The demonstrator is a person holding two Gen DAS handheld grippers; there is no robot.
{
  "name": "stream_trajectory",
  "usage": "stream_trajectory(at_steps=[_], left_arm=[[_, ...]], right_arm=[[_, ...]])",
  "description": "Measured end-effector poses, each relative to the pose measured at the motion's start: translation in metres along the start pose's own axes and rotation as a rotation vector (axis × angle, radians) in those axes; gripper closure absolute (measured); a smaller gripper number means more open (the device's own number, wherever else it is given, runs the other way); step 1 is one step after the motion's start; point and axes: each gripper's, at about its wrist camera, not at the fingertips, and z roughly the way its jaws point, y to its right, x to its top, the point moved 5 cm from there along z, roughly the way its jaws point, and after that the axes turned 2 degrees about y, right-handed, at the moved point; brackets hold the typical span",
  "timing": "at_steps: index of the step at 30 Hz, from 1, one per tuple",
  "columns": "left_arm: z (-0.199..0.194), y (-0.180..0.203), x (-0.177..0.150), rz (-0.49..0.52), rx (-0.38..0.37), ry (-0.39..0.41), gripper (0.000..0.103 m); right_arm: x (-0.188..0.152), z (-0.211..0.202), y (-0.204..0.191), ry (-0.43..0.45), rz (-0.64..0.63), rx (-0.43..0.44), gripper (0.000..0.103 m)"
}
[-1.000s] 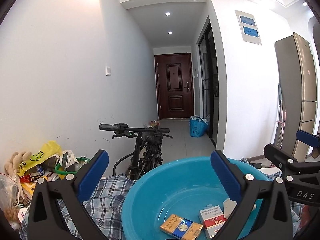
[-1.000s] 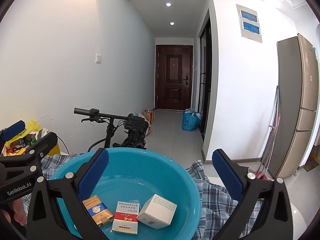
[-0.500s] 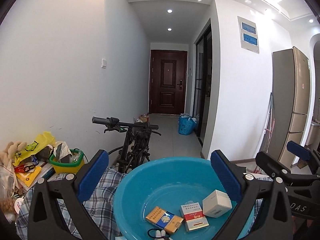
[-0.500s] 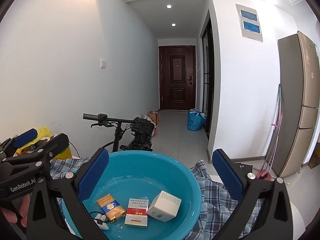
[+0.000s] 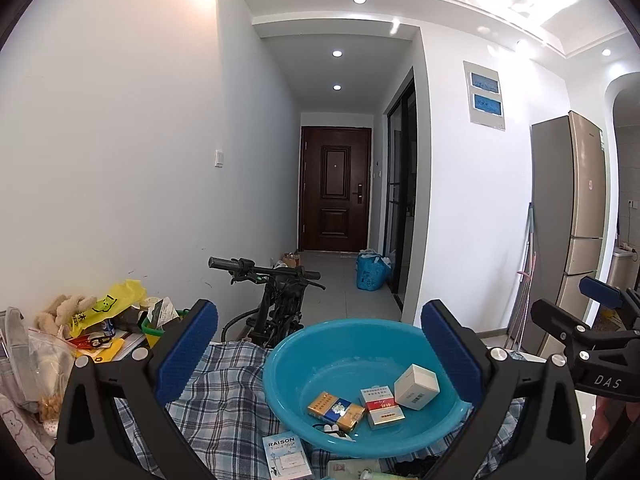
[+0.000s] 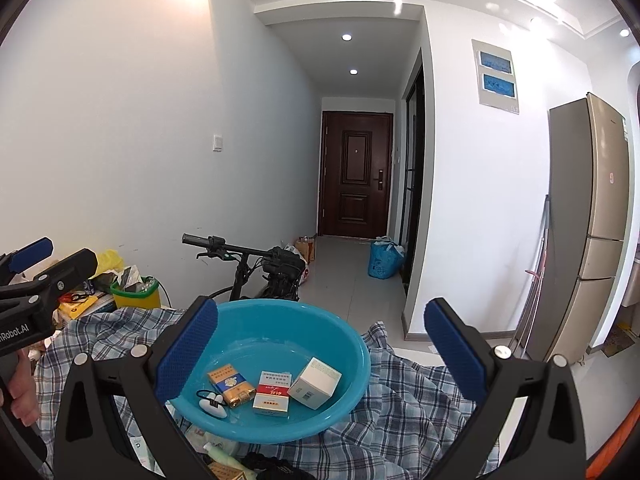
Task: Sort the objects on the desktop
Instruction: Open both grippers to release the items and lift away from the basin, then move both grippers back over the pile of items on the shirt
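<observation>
A blue plastic basin (image 5: 344, 336) (image 6: 280, 316) sits on a plaid cloth (image 5: 224, 396) (image 6: 400, 396). In it lie an orange-and-blue packet (image 5: 335, 409) (image 6: 231, 383), a red-and-white packet (image 5: 381, 405) (image 6: 273, 393), a white box (image 5: 416, 386) (image 6: 314, 376) and a small white item with a black loop (image 6: 212, 403). My left gripper (image 5: 319, 356) is open and empty, held above and before the basin. My right gripper (image 6: 321, 356) is open and empty too, above the basin. A RAISON box (image 5: 286, 458) lies on the cloth in front of the basin.
A cluttered pile with a yellow bag (image 5: 106, 306), a plush toy (image 5: 66, 308) and a green-rimmed bin (image 6: 136, 294) lies at the left. A bicycle (image 5: 276, 300) stands behind the table. More small items (image 6: 224, 456) lie at the near edge. A fridge (image 5: 576, 232) stands right.
Both grippers have pulled back and risen from the basin, so it looks smaller and more of the cloth and near items shows. Both stay open.
</observation>
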Motion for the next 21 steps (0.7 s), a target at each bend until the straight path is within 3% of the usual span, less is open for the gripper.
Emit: stream_trajectory(at_steps=[12, 19, 21], left_arm=[[-0.064, 0.009, 0.028, 0.003, -0.055, 0.063, 0.000], [-0.098, 0.009, -0.004, 0.040, -0.077, 0.050, 0.000], [-0.105, 0.007, -0.018, 0.024, -0.113, 0.029, 0.000]], right_arm=[[0.018, -0.054, -0.004, 0.073, 0.008, 0.008, 0.000], [-0.016, -0.081, -0.008, 0.072, 0.026, 0.010, 0.000], [-0.032, -0.086, -0.012, 0.050, 0.027, 0.015, 0.000]])
